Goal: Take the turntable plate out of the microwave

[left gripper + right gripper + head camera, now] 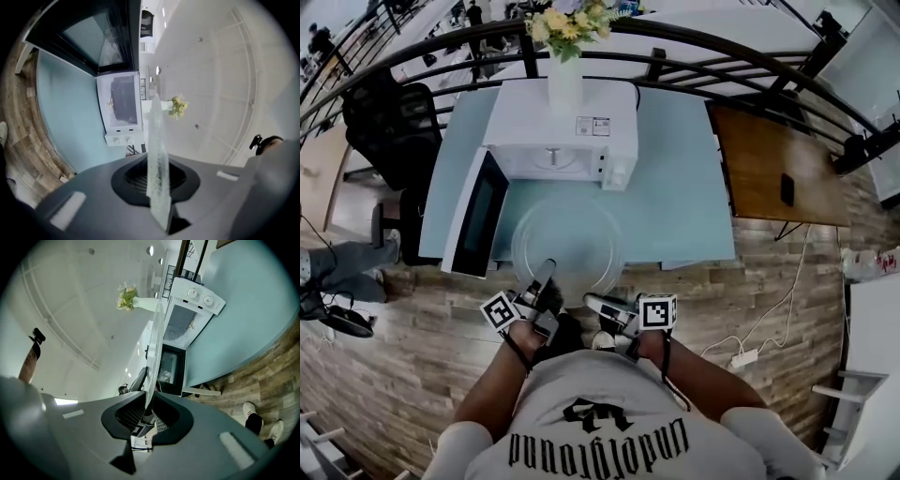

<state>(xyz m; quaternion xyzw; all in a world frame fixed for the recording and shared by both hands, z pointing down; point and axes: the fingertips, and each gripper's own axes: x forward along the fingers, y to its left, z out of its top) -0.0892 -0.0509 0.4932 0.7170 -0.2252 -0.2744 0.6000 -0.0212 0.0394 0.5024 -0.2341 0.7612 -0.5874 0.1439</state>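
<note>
While the microwave [567, 131] is standing with its door [476, 216] swung wide to the left, I am seeing the front strip of the pale blue table [684, 202] lying bare between the oven and the table's near edge. The wood-plank floor [394, 366] is spreading out below that edge. A black chair [389, 122] is crowding the table's left side and a brown wooden table [773, 159] is standing just beside it on the right, so the freest room is lying toward me.

The turntable plate [569, 246] is out of the cavity, hanging roughly level over the table's front strip and overlapping its near edge. The left gripper [546, 274] is pinching the plate's near rim, its pads pressing on both faces of the glass. The right gripper [592, 302] is doing likewise just beside it on that same rim. In both gripper views the plate is running edge-on between the jaws.

The plate is showing as a round disc of clear glass, thin at the rim, with the table showing through it. The oven is a white box, and a white vase [565, 84] of yellow flowers [567, 23] is standing on top of it.
</note>
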